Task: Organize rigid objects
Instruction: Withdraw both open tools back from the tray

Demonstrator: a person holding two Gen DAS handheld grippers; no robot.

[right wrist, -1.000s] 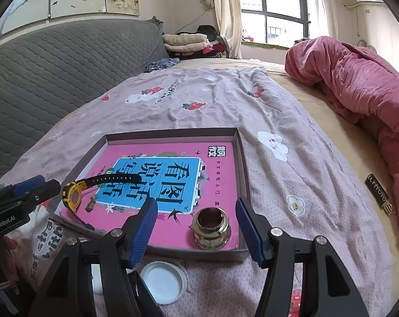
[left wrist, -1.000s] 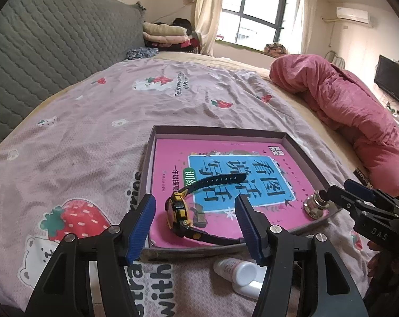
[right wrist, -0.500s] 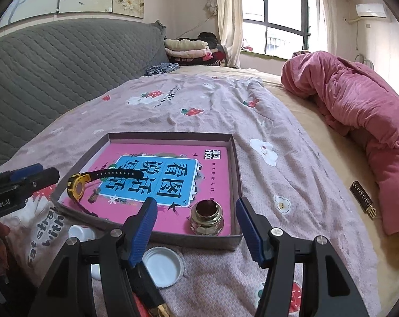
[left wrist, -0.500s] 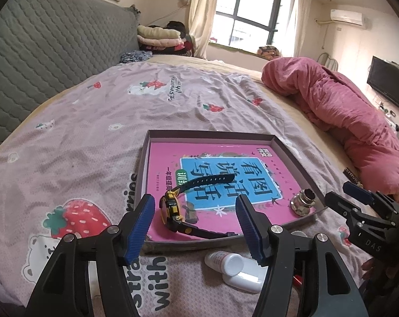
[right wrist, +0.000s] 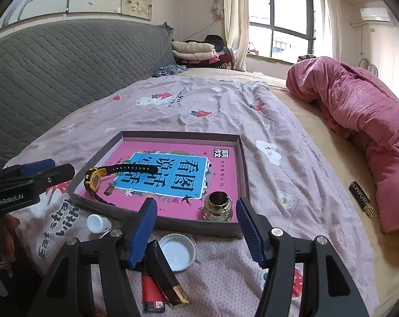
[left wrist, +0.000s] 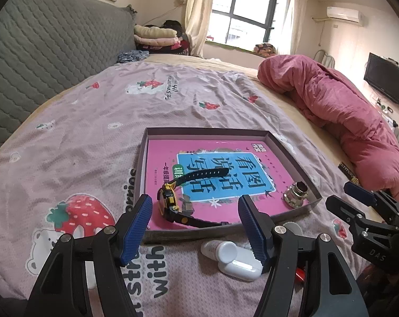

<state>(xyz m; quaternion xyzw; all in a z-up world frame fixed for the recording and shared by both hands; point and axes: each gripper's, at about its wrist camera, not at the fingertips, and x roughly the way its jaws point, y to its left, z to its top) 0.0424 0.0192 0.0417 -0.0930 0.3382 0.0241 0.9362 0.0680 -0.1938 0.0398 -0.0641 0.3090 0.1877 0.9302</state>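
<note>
Both the left gripper [left wrist: 195,220], jaws opening, and the right gripper [right wrist: 196,224] are spread, empty. Risk: the soft bed [left wrist: 67,137] lets the white bottle [left wrist: 220,249] roll during pickup.

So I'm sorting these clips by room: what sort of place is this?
A bedroom, most likely: a bed with a strawberry-print sheet, a grey quilted headboard, a rumpled pink duvet and a curtained window.

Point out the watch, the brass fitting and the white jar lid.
watch [left wrist: 165,201]: left wrist view, on its yellow case.
brass fitting [right wrist: 217,206]: right wrist view, on its side wall.
white jar lid [right wrist: 177,251]: right wrist view, on its inner face.
</note>
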